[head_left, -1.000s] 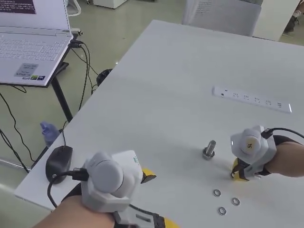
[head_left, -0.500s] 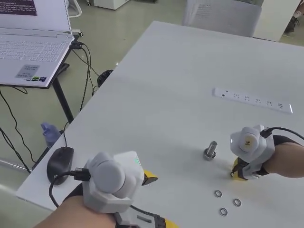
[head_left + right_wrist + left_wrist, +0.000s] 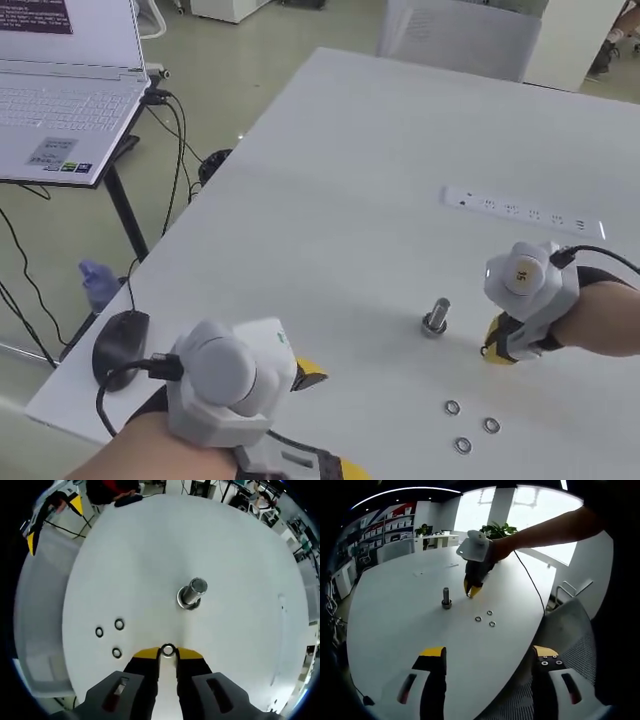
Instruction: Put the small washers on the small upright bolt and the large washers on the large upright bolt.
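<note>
**Operator:** Where do things stand?

**Coach:** Your right gripper (image 3: pixel 169 653) has its fingers clamped on a washer (image 3: pixel 168 650), low over the bench (image 3: pixel 350 180) and just beside the bolt (image 3: pixel 191 594). That is the one bolt I can see, and it's upright. Your left gripper (image 3: pixel 489 652) hangs with its fingers apart at the bench's near edge.

**Operator:** How do I seat it well?

**Coach:** I'd lift until the washer clears the bolt's top. Level the ring, centre its hole over the tip, then lower it. Let go only once it has dropped onto the shank. Whether this washer is the right size for this bolt, I can't tell.

**Operator:** Room to move?

**Coach:** Plenty — the bench is bare round the bolt. The spare washers (image 3: pixel 119 624) lie near, on your side of it, so don't sweep them. The power strip (image 3: pixel 520 212) is well apart. The only close edge is the one by your left gripper.
</note>
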`<state>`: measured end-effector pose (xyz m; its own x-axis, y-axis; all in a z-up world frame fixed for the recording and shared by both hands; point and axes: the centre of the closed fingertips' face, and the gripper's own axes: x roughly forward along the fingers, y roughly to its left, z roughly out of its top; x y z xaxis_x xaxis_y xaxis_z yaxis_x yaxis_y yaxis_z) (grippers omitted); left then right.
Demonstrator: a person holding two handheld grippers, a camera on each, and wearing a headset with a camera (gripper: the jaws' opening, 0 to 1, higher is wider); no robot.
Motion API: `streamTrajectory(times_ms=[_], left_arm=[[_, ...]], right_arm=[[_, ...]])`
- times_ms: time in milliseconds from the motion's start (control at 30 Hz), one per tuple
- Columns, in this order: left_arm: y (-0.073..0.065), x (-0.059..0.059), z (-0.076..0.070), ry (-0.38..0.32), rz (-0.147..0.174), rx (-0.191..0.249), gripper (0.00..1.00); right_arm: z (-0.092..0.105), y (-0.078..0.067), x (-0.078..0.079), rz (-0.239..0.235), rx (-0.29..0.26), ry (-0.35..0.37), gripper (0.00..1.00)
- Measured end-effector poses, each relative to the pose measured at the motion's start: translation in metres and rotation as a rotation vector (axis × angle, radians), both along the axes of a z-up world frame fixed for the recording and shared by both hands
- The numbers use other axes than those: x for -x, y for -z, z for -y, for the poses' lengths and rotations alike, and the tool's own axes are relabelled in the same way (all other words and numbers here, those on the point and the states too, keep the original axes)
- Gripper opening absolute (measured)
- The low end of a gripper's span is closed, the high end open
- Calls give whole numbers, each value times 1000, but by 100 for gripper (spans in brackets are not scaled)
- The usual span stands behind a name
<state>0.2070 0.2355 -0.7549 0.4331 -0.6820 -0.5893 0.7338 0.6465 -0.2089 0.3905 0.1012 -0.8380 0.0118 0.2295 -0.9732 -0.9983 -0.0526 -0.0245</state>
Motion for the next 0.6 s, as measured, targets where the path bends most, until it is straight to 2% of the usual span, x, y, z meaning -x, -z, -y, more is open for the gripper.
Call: streamTrajectory(times_ms=[133, 200, 367, 500, 600], left_arm=[[0, -2, 2, 8, 3, -1, 68], [0, -3, 3, 10, 5, 1, 68], [-2, -9, 5, 9, 23, 6, 70], [-4, -16, 3, -9, 47, 9, 76], [-2, -18, 1, -19, 44, 7, 79]], right_arm=[[3, -14, -3, 18, -2, -7, 13], [5, -21, -3, -2, -17, 27, 13], [10, -44, -7, 14, -41, 53, 13], [14, -59, -10, 25, -54, 74, 13], [19, -64, -13, 29, -56, 89, 13]])
